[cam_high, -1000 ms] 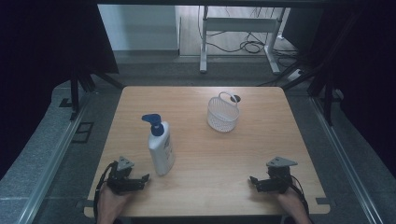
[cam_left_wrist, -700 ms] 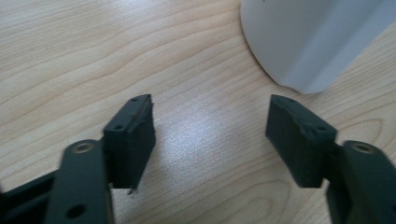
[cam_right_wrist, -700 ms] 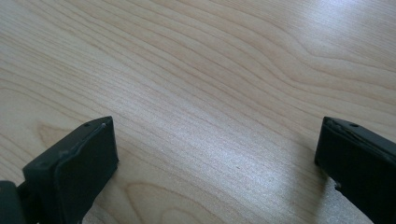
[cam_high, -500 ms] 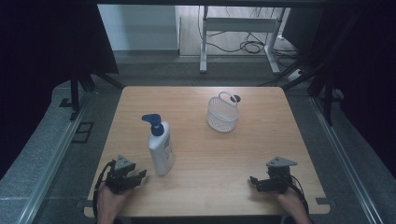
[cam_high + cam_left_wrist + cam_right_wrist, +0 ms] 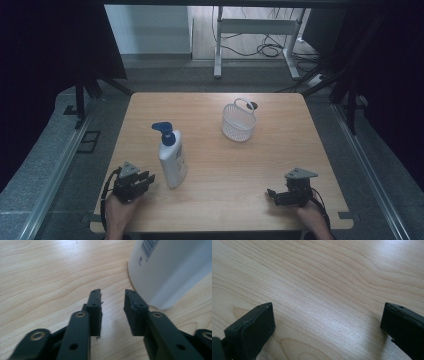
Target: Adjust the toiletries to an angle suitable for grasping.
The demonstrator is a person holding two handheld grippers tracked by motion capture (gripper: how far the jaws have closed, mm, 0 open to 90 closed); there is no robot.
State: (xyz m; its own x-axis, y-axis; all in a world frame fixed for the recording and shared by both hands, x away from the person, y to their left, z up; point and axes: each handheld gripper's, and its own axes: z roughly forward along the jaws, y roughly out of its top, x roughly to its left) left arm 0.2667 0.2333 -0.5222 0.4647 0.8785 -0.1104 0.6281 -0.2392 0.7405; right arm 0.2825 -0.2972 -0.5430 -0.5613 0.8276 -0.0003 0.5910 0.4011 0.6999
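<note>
I have closed my left gripper's [image 5: 148, 177] fingers to a narrow, empty gap just beside the lotion bottle [image 5: 171, 162]; right gripper [image 5: 271, 194] wide open, empty. Nothing grasped yet.

A pale wooden bench [image 5: 215, 170] with a smooth, lightly sheened grain carries a white plastic pump bottle [image 5: 172, 162], its wall smooth and softly glossy, topped by a blue plastic pump head [image 5: 163, 130]. Farther back stands a white basket [image 5: 238, 122] of fine openwork, seemingly plastic. The left gripper [image 5: 113, 302] has matt black fingers [image 5: 95, 307] whose rubbery pads look nicked and rough at the edges; the right gripper [image 5: 328, 320] shows the same dull black fingers [image 5: 254, 327]. A matt grey plate [image 5: 301, 173] caps it.
</note>
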